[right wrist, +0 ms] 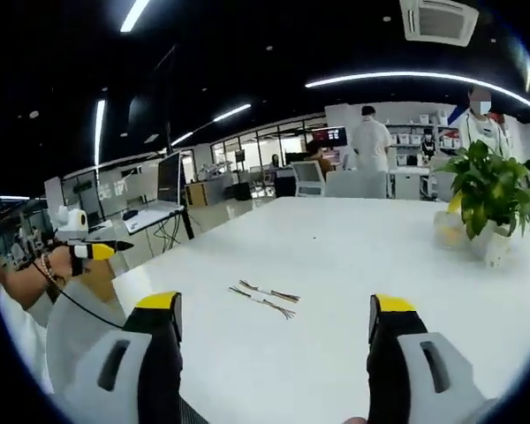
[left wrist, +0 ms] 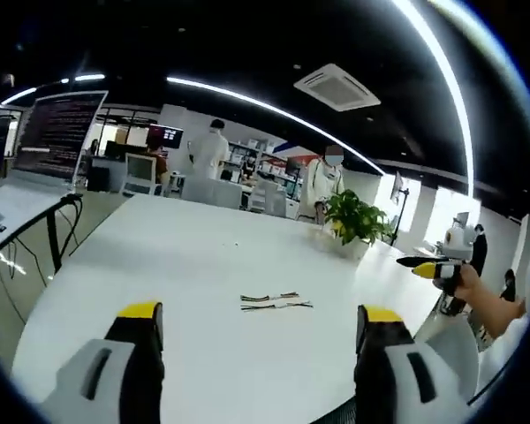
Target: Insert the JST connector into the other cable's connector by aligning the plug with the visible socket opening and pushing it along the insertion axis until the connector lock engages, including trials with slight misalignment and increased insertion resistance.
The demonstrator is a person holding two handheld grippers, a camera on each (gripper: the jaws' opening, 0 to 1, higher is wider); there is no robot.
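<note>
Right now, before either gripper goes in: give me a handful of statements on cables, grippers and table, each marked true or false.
1. Two cables lie side by side on the white table. True.
2. The left gripper holds a cable. False: its jaws stand open and empty, short of the cables.
3. The right gripper is open. True.
4. The two cables are already plugged together. False: they lie apart, not joined end to end.
5. A potted plant stands on the table beyond the cables. True.
</note>
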